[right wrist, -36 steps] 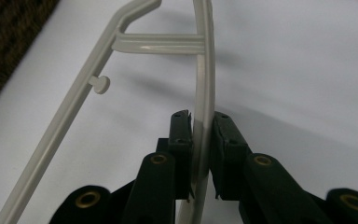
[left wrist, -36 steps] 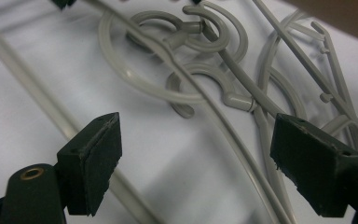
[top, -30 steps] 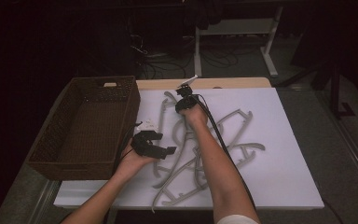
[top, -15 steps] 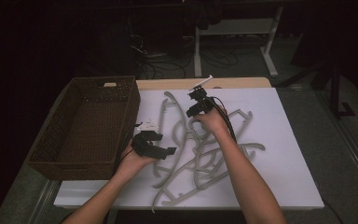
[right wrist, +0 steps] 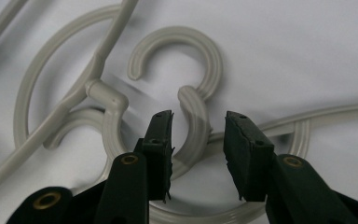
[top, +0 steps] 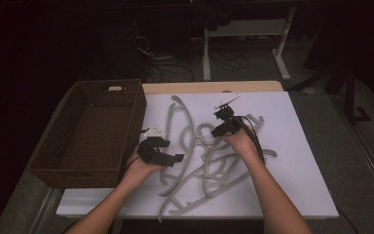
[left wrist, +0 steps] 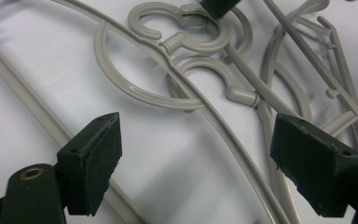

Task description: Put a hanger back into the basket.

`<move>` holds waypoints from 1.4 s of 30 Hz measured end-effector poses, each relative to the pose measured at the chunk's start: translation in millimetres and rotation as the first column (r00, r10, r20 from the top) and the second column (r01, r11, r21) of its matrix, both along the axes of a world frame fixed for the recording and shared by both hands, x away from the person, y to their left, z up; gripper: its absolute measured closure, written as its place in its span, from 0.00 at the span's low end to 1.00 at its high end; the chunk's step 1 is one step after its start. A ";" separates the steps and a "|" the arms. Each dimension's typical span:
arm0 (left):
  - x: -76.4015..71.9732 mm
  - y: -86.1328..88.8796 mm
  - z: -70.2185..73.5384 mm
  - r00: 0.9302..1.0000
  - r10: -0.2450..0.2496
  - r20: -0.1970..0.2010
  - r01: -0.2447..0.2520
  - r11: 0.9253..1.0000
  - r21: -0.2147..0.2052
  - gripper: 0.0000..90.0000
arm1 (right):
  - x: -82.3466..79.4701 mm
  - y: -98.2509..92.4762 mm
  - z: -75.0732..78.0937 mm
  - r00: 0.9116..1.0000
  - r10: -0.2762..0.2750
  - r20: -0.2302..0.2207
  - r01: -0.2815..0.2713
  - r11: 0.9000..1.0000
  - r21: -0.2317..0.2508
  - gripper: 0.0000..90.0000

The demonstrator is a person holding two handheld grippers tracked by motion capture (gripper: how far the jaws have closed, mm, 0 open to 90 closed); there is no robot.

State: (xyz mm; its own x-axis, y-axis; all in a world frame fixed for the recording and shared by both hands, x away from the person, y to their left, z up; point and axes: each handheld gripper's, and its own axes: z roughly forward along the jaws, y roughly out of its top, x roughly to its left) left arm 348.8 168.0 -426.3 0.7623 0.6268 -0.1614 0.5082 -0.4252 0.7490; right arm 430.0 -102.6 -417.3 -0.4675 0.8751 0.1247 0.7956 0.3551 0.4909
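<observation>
While smooth grey plastic hangers [top: 202,161] lie tangled on white board [top: 302,185] right of woven basket [top: 95,131], your right gripper [right wrist: 198,135] straddles curved hook neck [right wrist: 193,123], jaws just opened, pads not touching. Your left gripper [left wrist: 196,158] hovers near basket, jaws wide, empty.

Hangers beside the basket on the counter

A heap of grey plastic hangers [top: 199,156] lies on the white board [top: 302,180] atop the counter [top: 214,87]; the brown woven wicker basket [top: 73,161] sits left of them, against the board's left edge.
</observation>
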 end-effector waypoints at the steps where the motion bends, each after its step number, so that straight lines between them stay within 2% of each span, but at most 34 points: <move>1: 0.2 0.3 -0.1 1.000 0.001 -0.001 -0.001 1.000 0.001 0.19 | -0.2 0.3 -1.6 1.000 0.001 -0.005 -0.001 1.000 -0.001 0.68; 7: 0.9 1.3 -0.4 1.000 0.004 0.001 -0.004 1.000 0.002 0.19 | 0.9 8.0 -11.1 1.000 -0.010 -0.016 0.010 0.999 -0.030 0.71; 11: 1.2 1.4 -0.9 1.000 0.006 -0.002 -0.006 1.000 0.005 0.19 | 1.5 10.9 -11.7 1.000 -0.023 0.008 0.024 0.998 -0.061 0.76; 13: 1.1 1.1 -0.9 1.000 0.006 -0.003 -0.006 1.000 0.004 0.19 | 1.3 10.7 -11.5 0.999 -0.029 0.020 0.030 0.997 -0.066 0.83; 21: 1.1 1.6 -0.4 1.000 0.014 0.000 -0.014 1.000 0.000 0.19 | 2.8 7.4 -9.3 0.999 -0.036 0.028 0.037 0.999 -0.036 0.85; 27: 1.0 1.4 0.0 1.000 0.017 0.002 -0.017 1.000 -0.005 0.19 | 10.6 7.5 1.9 0.998 -0.030 0.054 0.031 0.999 -0.031 0.86; 31: 1.4 1.9 0.3 1.000 0.019 0.004 -0.019 1.000 -0.005 0.19 | 25.2 11.7 12.5 0.997 -0.017 0.070 0.020 0.999 -0.038 0.86; 36: 1.4 1.9 0.6 1.000 0.017 0.005 -0.017 1.000 -0.006 0.19 | 54.4 17.3 20.2 0.997 0.023 0.069 -0.020 0.999 -0.049 0.86; 39: 1.4 2.0 0.7 1.000 0.015 0.005 -0.015 1.000 -0.007 0.19 | 73.9 18.9 19.1 0.996 0.053 0.069 -0.049 0.997 -0.057 0.86; 42: 1.3 1.9 0.8 1.000 0.015 0.004 -0.015 1.000 -0.009 0.19 | 87.5 18.1 12.3 0.996 0.058 0.069 -0.055 0.997 -0.048 0.86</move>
